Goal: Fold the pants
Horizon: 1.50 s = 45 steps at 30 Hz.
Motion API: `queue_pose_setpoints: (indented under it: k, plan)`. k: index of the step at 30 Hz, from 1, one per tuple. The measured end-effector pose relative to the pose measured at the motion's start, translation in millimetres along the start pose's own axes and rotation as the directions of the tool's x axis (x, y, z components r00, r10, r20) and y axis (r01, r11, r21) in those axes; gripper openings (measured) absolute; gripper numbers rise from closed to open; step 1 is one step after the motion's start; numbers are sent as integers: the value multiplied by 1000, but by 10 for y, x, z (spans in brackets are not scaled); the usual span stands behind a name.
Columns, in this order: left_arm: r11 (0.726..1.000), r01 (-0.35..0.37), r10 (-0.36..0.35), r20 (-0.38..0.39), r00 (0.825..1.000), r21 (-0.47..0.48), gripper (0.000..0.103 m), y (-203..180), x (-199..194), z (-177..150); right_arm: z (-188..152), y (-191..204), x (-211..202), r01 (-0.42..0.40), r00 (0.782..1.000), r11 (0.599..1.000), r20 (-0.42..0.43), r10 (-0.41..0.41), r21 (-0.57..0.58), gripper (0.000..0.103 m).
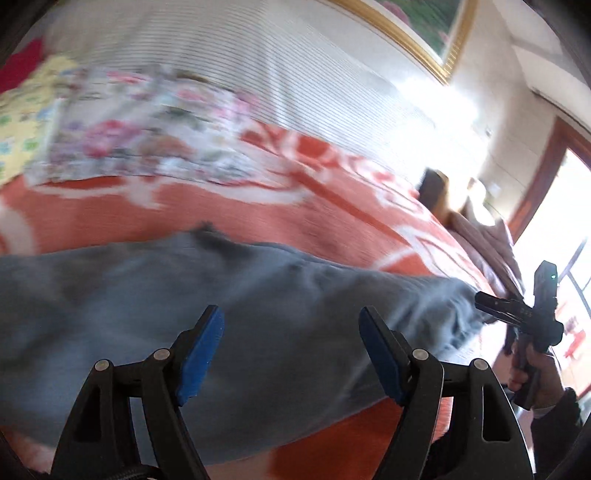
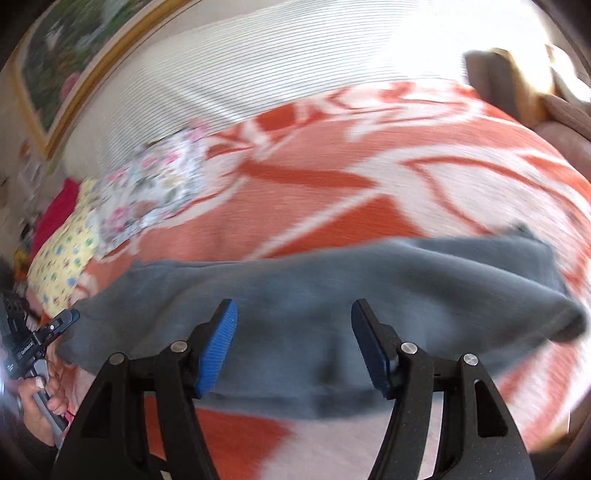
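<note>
Both views are motion-blurred. Grey-blue pants (image 1: 229,314) lie flat as a long band across the near part of the bed, on an orange-and-white patterned blanket (image 1: 258,206).

Left wrist view, left to right: a red cloth (image 1: 22,62) at the far left edge, then a yellow printed cloth (image 1: 26,122), then a white floral cloth (image 1: 140,125) lying on the far side of the blanket, well apart from the pants. Behind them is a white striped headboard or wall (image 1: 258,62); whether headboard or wall, can't tell. A gold-framed picture (image 1: 424,33) hangs at far right. The left gripper (image 1: 291,354) hangs over the middle of the pants, jaws wide apart, nothing between the blue pads (image 1: 201,354); no cloth is gripped. At right the pants' end bunches up just beside the right gripper (image 1: 491,302), seen side-on, held by a hand (image 1: 532,373) in a dark sleeve. A brownish cushion (image 1: 491,240) sits past the bed's right end.

Right wrist view, left to right: the left gripper's tip (image 2: 62,321) sits at the pants' left end, its hand (image 2: 40,410) below. The right gripper (image 2: 293,347) hangs over the pants (image 2: 332,288), jaws well apart and empty; the pads (image 2: 218,347) are clear of the fabric. The pants' right end curls into a rounded fold.
</note>
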<state>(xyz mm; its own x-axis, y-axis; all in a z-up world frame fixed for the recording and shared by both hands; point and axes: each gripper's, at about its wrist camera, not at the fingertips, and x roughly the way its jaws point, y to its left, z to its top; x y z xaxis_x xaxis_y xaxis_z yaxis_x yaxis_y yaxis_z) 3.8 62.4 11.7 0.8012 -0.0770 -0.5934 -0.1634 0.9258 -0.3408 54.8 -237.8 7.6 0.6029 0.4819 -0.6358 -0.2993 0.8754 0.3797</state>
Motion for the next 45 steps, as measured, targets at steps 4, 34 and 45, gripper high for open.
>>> queue_pose_setpoints:
  k: [4,34,45]
  plan:
    - [993,76,-69,-75,995,85,79,-511,330,56,-101,-556,-297,79,995,990,45,-84,114,66]
    - [615,475,-73,-555,829,629,81,-4264,3077,299,-386,-1819,-788,112,972,982,187,-139,152,56]
    - [493,537,14,-623,782,685,20,-4487,3354,-133,-315,-1733,-608,118,986,993,122,-113,-29,11]
